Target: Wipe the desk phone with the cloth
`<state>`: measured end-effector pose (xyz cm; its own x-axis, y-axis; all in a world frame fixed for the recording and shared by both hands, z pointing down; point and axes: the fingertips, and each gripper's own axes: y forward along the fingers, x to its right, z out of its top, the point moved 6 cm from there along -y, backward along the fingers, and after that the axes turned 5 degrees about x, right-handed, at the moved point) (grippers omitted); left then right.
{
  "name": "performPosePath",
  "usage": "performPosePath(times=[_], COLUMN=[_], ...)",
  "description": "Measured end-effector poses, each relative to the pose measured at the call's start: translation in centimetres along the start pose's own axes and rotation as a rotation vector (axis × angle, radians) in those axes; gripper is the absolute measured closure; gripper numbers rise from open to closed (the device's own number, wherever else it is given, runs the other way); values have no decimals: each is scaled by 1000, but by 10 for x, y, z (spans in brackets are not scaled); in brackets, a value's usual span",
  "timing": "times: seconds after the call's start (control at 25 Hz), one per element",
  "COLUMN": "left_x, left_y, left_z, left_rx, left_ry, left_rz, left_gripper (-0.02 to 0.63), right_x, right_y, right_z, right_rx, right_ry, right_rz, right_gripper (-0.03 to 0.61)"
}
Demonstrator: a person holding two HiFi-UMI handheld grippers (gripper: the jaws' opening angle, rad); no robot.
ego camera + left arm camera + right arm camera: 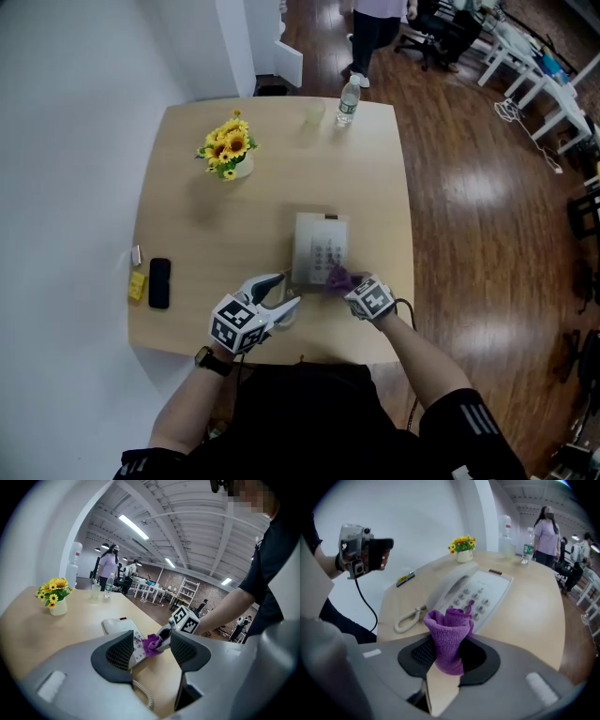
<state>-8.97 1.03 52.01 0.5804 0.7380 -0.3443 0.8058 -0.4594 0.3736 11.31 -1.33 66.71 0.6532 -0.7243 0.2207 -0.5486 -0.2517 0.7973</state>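
A white desk phone (319, 246) lies near the table's front edge, its handset on the left side and its keypad (476, 598) facing up. My right gripper (354, 287) is shut on a bunched purple cloth (449, 638), and the cloth (337, 277) sits over the phone's near right corner. My left gripper (284, 292) stands open just left of the phone's front, holding nothing. In the left gripper view the phone (123, 627) and cloth (151, 644) show between its jaws. The coiled cord (407, 619) trails off the phone's near left side.
A vase of sunflowers (227, 150) stands at the back left. A water bottle (348, 101) and a clear cup (314, 113) are at the far edge. A black mobile phone (159, 282) and a yellow item (138, 285) lie at the left edge. A person (375, 33) stands beyond the table.
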Motion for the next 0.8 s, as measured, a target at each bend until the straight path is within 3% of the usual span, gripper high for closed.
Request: performPosePath(times=[0.2, 0.4, 0.6, 0.8], left_x=[-4, -9, -14, -20], left_y=[-13, -25, -32, -34], left_z=[-7, -15, -18, -22], left_rx=[1, -1, 4, 9], left_ry=[-19, -46, -63, -78], left_rz=[41, 83, 112, 123], left_gripper=[370, 370, 370, 370], right_x=[47, 84, 89, 45], right_y=[-4, 11, 34, 36], right_z=[91, 156, 148, 104], right_rx=[123, 100, 21, 32], right_ry=[-77, -141, -166, -250], right_rz=[-76, -141, -143, -94], right_gripper=[448, 446, 447, 448])
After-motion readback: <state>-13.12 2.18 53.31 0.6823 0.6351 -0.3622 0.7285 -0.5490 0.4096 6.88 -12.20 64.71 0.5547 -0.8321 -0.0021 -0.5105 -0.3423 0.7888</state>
